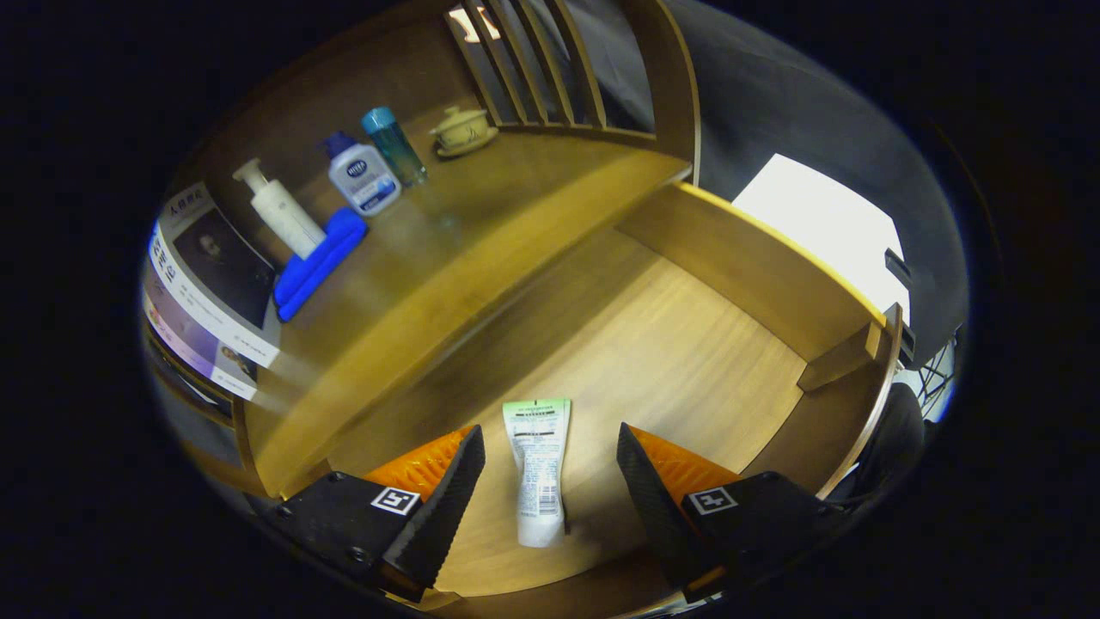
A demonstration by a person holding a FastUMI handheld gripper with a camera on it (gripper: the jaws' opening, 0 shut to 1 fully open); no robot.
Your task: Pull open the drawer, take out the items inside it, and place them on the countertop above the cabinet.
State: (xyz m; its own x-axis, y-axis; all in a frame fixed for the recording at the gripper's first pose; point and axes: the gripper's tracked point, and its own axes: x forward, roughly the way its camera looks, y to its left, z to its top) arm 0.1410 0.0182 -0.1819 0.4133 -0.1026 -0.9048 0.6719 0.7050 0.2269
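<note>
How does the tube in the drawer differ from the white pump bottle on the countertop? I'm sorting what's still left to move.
The tube lies flat on the open drawer's floor, between the open gripper's fingers; the pump bottle stands upright on the countertop beside a blue cloth. The tube has a green end and printed text; the pump bottle looks plain white. Both are toiletry containers.

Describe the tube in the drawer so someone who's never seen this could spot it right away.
Below the wooden countertop, the drawer stands pulled open. On its floor lies a white squeeze tube with a green end, flat between the open gripper's fingers, untouched. It is the only item in the drawer; the bottles stand up on the countertop.
</note>
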